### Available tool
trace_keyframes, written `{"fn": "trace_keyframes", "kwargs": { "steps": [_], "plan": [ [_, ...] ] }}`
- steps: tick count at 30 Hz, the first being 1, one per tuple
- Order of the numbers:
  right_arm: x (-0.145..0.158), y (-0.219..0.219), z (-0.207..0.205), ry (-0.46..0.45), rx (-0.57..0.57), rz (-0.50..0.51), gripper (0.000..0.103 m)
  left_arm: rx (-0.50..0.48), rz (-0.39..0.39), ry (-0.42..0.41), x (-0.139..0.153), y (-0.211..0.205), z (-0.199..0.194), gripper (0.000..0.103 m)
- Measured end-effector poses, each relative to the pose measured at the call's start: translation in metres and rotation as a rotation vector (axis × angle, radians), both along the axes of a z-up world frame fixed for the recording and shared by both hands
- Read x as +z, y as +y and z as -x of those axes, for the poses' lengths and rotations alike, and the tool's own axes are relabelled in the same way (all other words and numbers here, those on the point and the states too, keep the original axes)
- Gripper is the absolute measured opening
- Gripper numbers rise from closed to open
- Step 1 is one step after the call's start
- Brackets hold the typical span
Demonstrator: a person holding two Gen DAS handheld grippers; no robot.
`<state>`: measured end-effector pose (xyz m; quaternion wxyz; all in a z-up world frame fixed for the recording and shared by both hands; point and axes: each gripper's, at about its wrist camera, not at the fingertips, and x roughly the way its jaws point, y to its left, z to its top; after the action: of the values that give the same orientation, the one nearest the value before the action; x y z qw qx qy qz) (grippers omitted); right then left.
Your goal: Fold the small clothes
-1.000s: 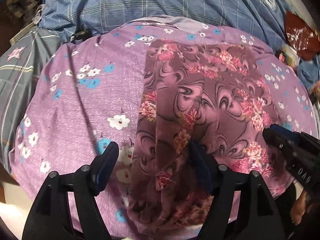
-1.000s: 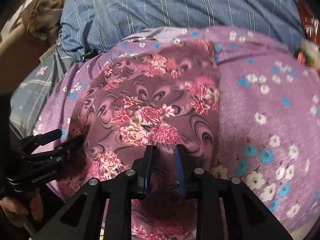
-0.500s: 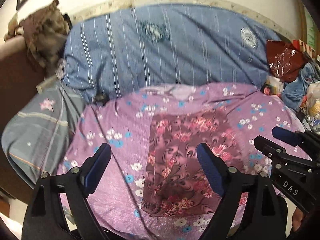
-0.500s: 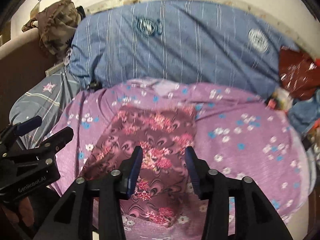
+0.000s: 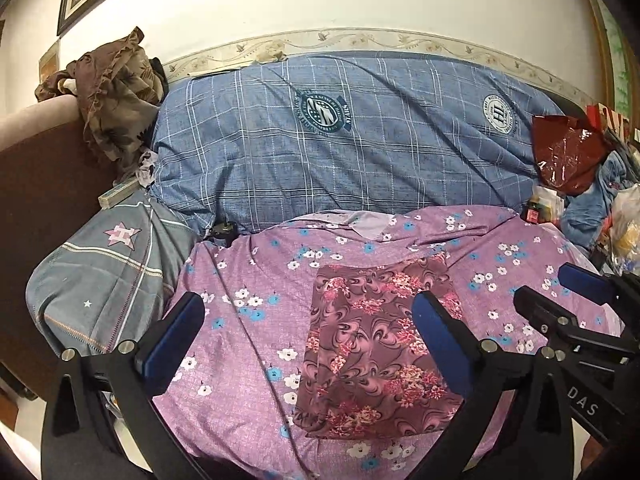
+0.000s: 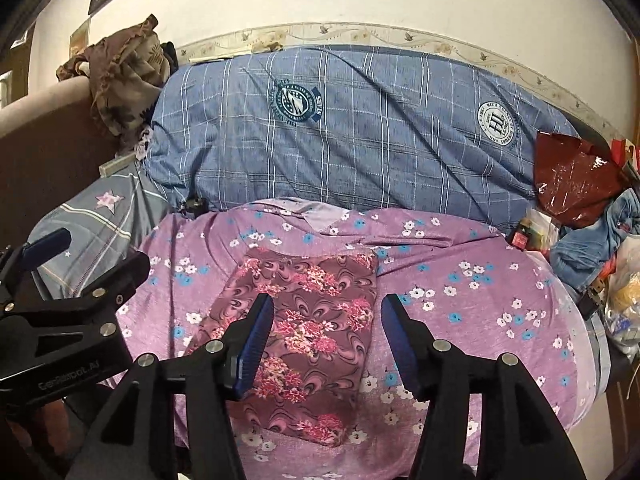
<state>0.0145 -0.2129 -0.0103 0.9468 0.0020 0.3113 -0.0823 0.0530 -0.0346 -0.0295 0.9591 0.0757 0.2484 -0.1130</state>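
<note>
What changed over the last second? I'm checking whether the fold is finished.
Both let go: the left hand-held gripper and right hand-held gripper released the folded floral garment, rose and pulled back, jaws opening with nothing between them. The garment stayed folded flat on the purple flowered sheet.

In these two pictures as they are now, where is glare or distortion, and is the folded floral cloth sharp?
Left wrist view: the fisheye bends the wall border into an arc, the corners go black, and the folded floral cloth is sharp. Right wrist view: same bending, glare on the red plastic bag, cloth sharp, and the light is warm and even with only soft shadows.
</note>
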Motion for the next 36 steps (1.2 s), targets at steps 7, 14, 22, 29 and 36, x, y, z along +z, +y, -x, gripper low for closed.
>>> {"fn": "trace_keyframes", "kwargs": {
  "steps": [7,14,22,29,36],
  "plan": [
    [0.002,0.003,0.001,-0.003,-0.006,0.011,0.059,0.046,0.011,-0.002,0.0,0.005,-0.001,0.103],
    [-0.004,0.001,-0.004,0.017,-0.059,0.046,0.059,0.067,0.015,-0.002,-0.005,0.009,-0.001,0.103],
    [-0.009,-0.006,-0.008,0.04,-0.102,0.057,0.059,0.062,0.012,0.018,-0.01,0.008,-0.001,0.103],
    [-0.013,-0.005,-0.01,0.054,-0.128,0.086,0.059,0.035,0.014,0.016,-0.012,0.003,0.004,0.103],
    [-0.014,-0.006,-0.011,0.059,-0.136,0.087,0.059,0.043,0.012,0.028,-0.013,0.002,0.004,0.103]
  ]
}}
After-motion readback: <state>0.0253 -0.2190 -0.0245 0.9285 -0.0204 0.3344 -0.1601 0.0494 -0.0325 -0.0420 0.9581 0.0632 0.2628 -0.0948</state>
